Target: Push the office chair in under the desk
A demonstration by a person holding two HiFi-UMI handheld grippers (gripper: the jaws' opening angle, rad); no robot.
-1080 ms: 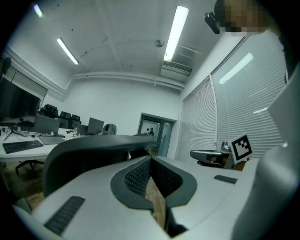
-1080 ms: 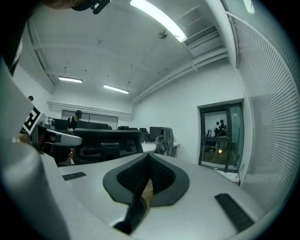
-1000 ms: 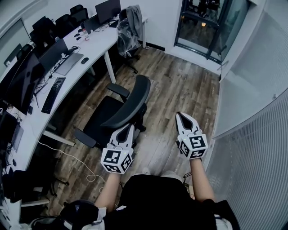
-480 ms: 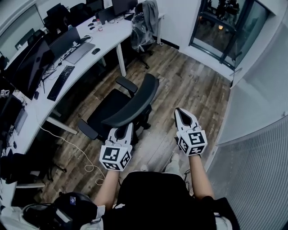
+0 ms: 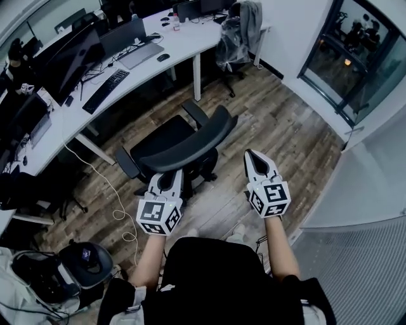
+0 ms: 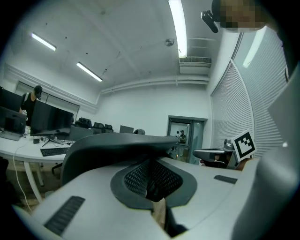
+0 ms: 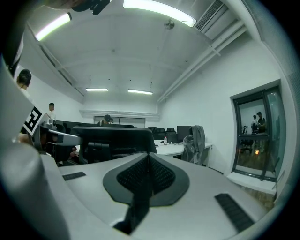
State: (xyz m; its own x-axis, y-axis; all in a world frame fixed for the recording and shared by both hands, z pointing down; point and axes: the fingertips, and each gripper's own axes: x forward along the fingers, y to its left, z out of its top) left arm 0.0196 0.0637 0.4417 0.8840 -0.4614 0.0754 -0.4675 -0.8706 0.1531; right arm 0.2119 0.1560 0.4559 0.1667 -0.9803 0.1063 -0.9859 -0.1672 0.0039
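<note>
Curved black chair (image 5: 190,149), wood-plank floor (image 5: 282,130)

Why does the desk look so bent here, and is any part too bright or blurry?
Head view: a wide lens bows the desk into a curve; light is dim, the chair sharp. Left gripper view: black rounded corners, the ceiling lamp blown out white. Right gripper view: same dark rim, its overhead lamp glaring too.

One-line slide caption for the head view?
Left gripper and right gripper, both shut, behind the office chair, not yet under the desk.
</note>
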